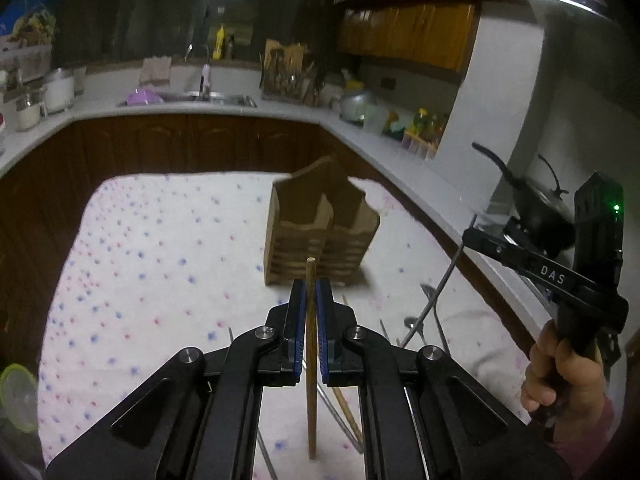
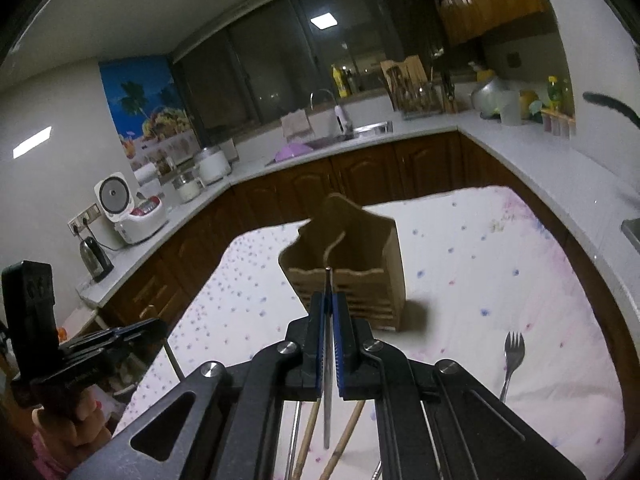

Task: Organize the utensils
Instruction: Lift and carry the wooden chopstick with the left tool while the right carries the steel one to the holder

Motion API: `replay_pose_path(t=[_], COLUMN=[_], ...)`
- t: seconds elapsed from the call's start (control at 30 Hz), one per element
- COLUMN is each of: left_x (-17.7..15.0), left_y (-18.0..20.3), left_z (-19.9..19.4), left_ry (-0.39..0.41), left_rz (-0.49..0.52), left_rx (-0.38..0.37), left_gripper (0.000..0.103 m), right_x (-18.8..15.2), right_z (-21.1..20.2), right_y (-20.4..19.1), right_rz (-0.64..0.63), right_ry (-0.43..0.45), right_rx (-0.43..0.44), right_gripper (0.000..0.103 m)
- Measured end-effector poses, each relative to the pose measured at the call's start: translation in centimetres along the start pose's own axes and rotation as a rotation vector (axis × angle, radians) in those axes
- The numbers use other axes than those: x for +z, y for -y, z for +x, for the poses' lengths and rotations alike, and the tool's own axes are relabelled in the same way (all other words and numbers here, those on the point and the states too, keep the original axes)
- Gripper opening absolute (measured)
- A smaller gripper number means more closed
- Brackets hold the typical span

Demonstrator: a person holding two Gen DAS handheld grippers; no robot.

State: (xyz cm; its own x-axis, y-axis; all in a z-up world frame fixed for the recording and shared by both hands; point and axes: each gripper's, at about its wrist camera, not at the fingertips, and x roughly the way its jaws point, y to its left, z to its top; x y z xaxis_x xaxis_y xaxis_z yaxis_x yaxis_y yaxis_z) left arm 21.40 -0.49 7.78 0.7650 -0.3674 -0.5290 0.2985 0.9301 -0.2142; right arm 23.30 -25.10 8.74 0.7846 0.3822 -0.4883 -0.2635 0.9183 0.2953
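Observation:
A wooden utensil holder (image 1: 320,228) with two compartments stands on a dotted white cloth (image 1: 160,260); it also shows in the right wrist view (image 2: 352,268). My left gripper (image 1: 311,286) is shut on a wooden chopstick (image 1: 311,360), held upright in front of the holder. My right gripper (image 2: 329,300) is shut on a thin metal utensil handle (image 2: 327,400), raised in front of the holder. In the left wrist view the right gripper (image 1: 470,236) holds this metal utensil (image 1: 436,300) at the right. More chopsticks (image 2: 344,440) and spoons (image 1: 430,292) lie on the cloth.
A metal fork (image 2: 512,356) lies on the cloth at the right. A kitchen counter (image 1: 400,148) with a sink (image 1: 224,100), jars and a rice cooker (image 2: 128,208) runs behind and beside the table. A black wok (image 1: 540,204) sits at the right.

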Motion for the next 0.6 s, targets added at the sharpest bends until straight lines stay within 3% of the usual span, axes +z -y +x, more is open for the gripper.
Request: replay_pose_path(t=[0.6], left_x=[3.5], left_y=[-1.0], left_z=[-1.4], left_ry=[0.133], left_rz=[-0.035], left_rx=[0.018], left_gripper=[0.004], right_x=[2.7], right_z=[-0.6], right_y=[0.7], right_rz=[0.004], right_ry=[0.09], right_rx=[-0.011], right_gripper=[0.004])
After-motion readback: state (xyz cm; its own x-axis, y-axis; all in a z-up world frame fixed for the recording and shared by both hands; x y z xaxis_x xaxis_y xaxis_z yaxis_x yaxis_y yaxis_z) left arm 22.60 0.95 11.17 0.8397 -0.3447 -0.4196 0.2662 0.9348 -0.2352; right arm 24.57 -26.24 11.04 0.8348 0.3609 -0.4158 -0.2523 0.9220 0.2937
